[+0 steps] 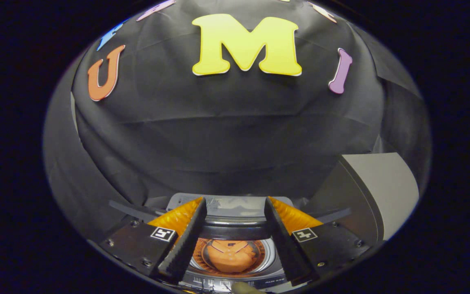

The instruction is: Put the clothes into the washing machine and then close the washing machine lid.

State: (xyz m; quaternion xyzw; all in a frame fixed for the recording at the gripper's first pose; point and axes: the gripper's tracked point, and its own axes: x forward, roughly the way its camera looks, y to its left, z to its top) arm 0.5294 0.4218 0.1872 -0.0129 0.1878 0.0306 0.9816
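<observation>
Looking down, we hold the gripper [235, 228] over the washer [235, 281], fingers apart and empty, because the orange clothes [229, 255] already sit in the drum. The lid [375, 192] stands open, right.

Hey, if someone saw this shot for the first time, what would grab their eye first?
Probably the orange clothes lying in the open drum of the washing machine, seen below and between the gripper fingers, which stand apart with nothing held. Next would be the grey lid, standing raised to the right, beyond the right finger. Behind everything hangs the black cloth wall.
</observation>
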